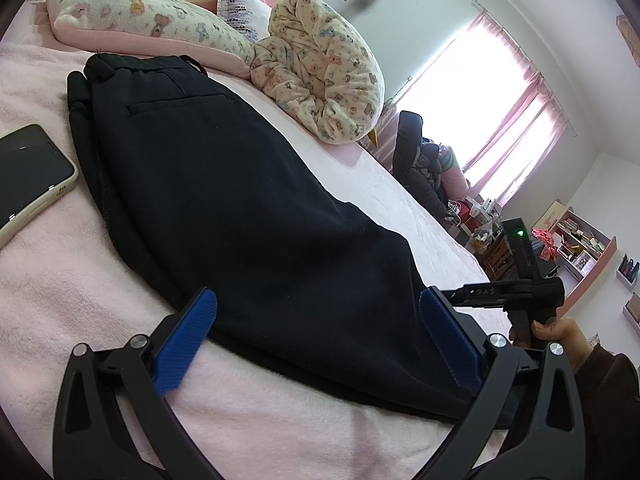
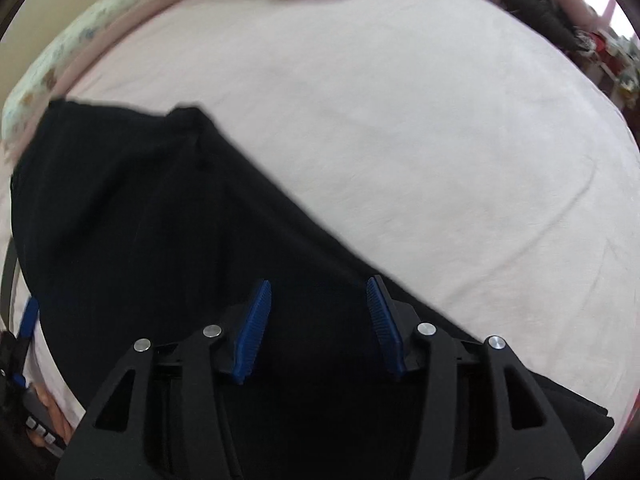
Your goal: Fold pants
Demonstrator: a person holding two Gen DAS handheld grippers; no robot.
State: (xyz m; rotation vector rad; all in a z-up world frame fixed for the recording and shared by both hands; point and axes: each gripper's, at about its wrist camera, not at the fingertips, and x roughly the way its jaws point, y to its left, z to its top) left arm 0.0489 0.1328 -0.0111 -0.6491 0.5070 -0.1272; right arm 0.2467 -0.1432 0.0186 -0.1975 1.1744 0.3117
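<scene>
Pants (image 1: 248,200) lay folded lengthwise on the bed (image 1: 60,300), w/ cross-folds prob. left; left tongs (image 1: 320,320) gaped wide, right tongs (image 2: 320,320) half-open, both holding nothing.

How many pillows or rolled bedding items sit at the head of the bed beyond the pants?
3 in the left wrist view: a printed pillow at the far left, a speckled pillow tucked behind it, and a rolled bear-print blanket to the right. More may be hidden outside the frame.

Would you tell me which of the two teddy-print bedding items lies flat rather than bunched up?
The long pillow behind the pants' waistband lies flat; the blanket to its right is rolled into a lump.
</scene>
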